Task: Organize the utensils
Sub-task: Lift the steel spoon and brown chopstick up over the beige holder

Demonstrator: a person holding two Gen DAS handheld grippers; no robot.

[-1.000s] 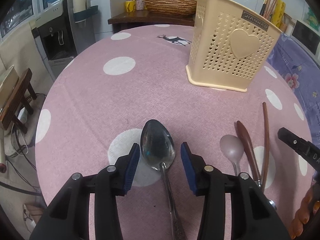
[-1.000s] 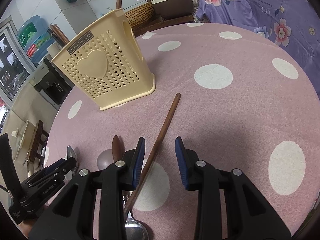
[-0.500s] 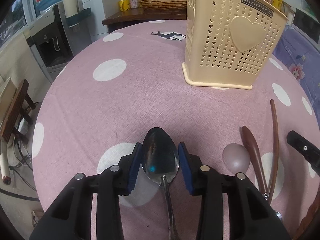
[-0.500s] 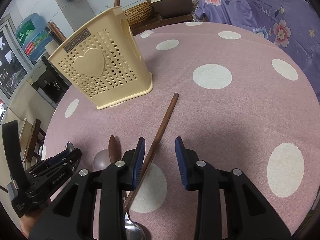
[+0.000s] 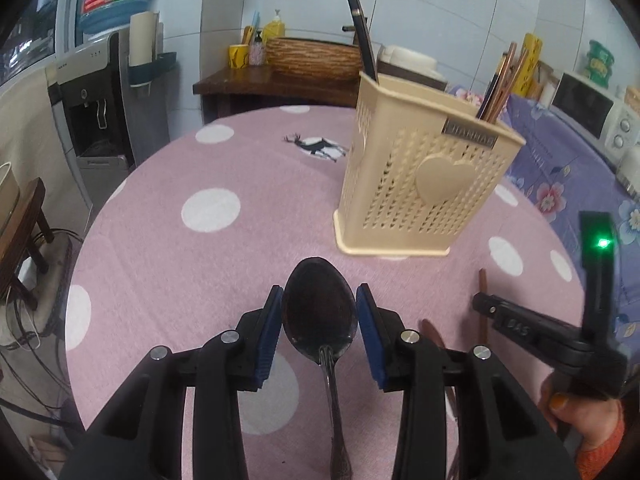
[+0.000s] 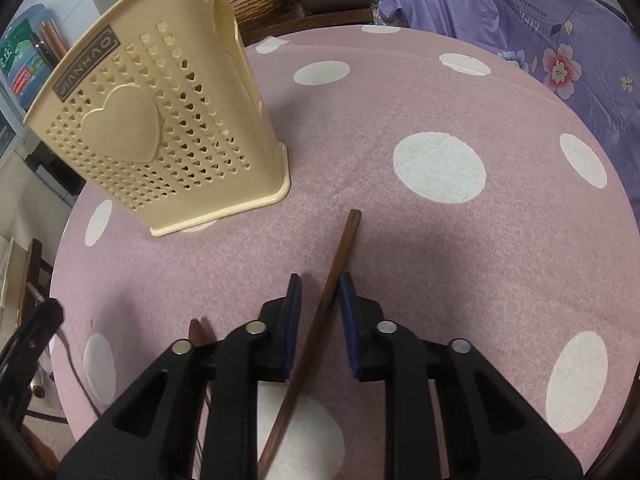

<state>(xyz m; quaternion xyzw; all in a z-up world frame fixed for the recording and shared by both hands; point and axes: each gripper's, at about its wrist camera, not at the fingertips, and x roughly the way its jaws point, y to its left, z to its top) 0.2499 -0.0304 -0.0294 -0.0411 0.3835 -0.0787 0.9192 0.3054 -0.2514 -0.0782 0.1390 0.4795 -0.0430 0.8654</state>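
My left gripper [image 5: 319, 326] is shut on a metal spoon [image 5: 320, 316], its blue pads pressing the bowl's two sides, and holds it above the pink dotted tablecloth. The cream utensil basket [image 5: 420, 184] stands ahead to the right, with chopsticks [image 5: 500, 84] and a dark handle in it. My right gripper [image 6: 320, 320] has narrowed around a brown wooden stick [image 6: 324, 312] that lies on the cloth; the right pad touches it, and a small gap shows at the left pad. The basket [image 6: 160, 132] stands ahead to the left in that view.
The right gripper's body [image 5: 560, 332] and hand show at the right of the left wrist view. A second wooden utensil [image 6: 197, 330] lies left of the right gripper. A purple floral cloth [image 6: 540, 20] lies beyond the table's far right edge. A water dispenser [image 5: 100, 100] stands left.
My left gripper closed on the spoon's bowl and lifted it, tilting the view up. My right gripper moved forward along the wooden stick and its jaws narrowed around it.
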